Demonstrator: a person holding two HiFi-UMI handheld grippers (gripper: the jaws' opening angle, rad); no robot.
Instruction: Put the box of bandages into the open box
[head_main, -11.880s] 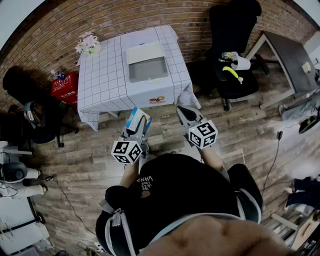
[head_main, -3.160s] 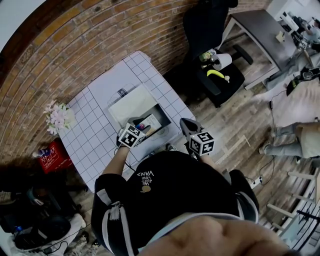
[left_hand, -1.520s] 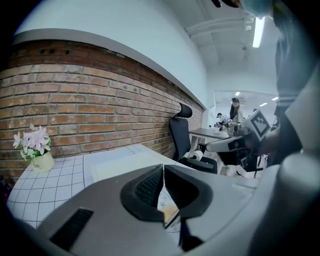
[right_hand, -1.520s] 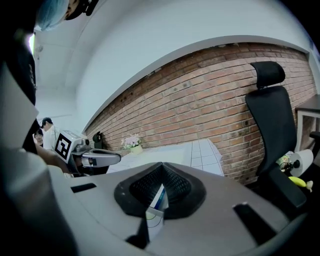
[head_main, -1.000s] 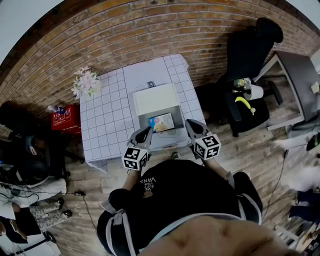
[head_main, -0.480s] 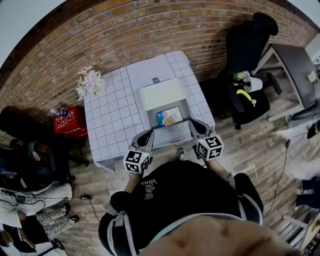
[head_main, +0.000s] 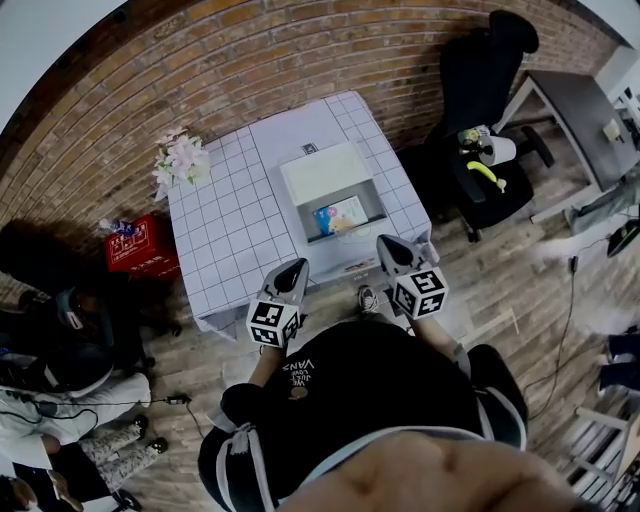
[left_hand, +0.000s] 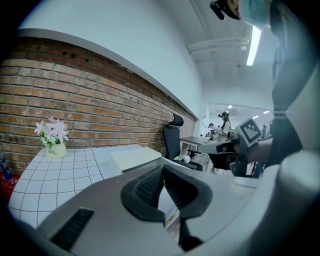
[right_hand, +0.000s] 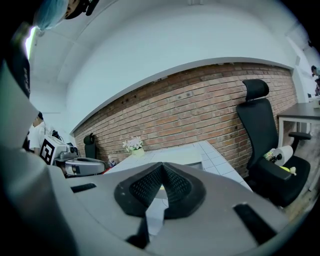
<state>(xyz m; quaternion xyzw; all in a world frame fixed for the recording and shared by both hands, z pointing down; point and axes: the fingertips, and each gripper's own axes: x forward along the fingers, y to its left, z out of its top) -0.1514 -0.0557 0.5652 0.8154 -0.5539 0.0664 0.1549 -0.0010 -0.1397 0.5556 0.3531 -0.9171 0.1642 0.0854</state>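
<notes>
- The square table with the white checked cloth (head_main: 230, 220) under the open box looks further from me than it did a moment ago. I have backed away from it.
- The open grey box with its pale lid flipped up (head_main: 324, 174) sits on that table, and nothing is reaching into it any more.
- My left gripper (head_main: 297, 268) has come back to the near left of the open box, off its edge. Its jaws are squeezed together with nothing in them.
- My right gripper (head_main: 383, 243) has come back too, to the near right of the open box. It is also pinched closed on nothing.
- The small blue and white cardboard box of bandages (head_main: 339, 214) now lies inside the open box. A while ago my left gripper was carrying it. So I think the job is done.
- From both gripper views the inside of the open box is hidden behind my own jaws, so only the head view shows the bandages.
- I cannot tell if the bandage box lies flat or leans on a wall, and its print is too small to read.
</notes>
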